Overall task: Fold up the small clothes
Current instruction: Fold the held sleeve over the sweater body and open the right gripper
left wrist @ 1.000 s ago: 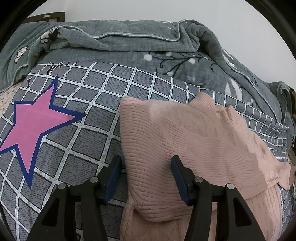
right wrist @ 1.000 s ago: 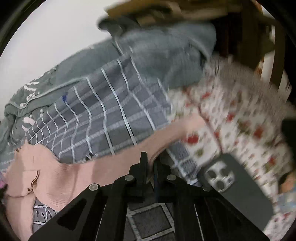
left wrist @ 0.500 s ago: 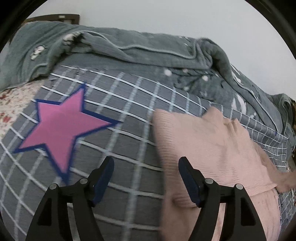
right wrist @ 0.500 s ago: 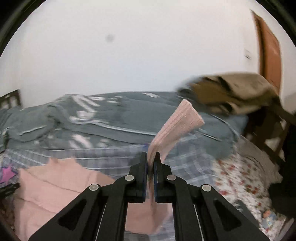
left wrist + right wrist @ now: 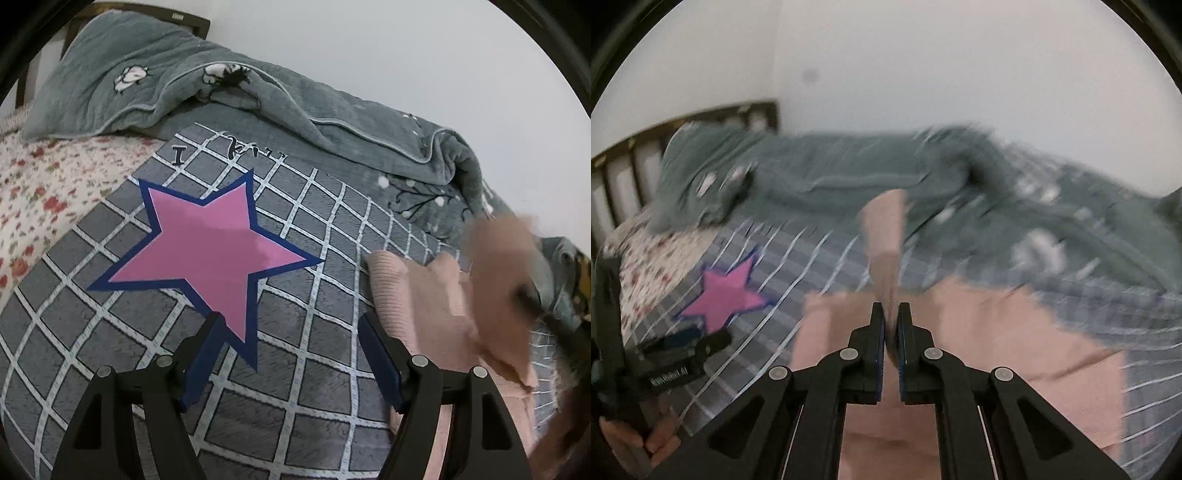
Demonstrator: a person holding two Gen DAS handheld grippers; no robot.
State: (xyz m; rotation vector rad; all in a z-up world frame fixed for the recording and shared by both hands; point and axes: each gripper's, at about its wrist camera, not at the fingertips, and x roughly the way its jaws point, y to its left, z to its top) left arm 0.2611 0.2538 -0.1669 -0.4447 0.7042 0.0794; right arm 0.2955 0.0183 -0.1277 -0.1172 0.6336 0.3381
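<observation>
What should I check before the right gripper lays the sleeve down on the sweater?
1. Right gripper shut on the sleeve: ok.
2. Sleeve lifted off the sweater: ok.
3. Left gripper open, holding nothing: ok.
4. Left gripper away from the sweater, over the blanket: ok.
5. Sweater body lies flat: cannot tell, blurred.
6. Sleeve lined up with the body: cannot tell.

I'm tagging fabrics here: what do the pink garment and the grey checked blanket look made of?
The pink ribbed sweater looks like a soft matte knit: fine parallel ribs show. The grey checked blanket with a pink star seems a short-pile fleece, fuzzy and unshiny; its fibre can't be told.
</observation>
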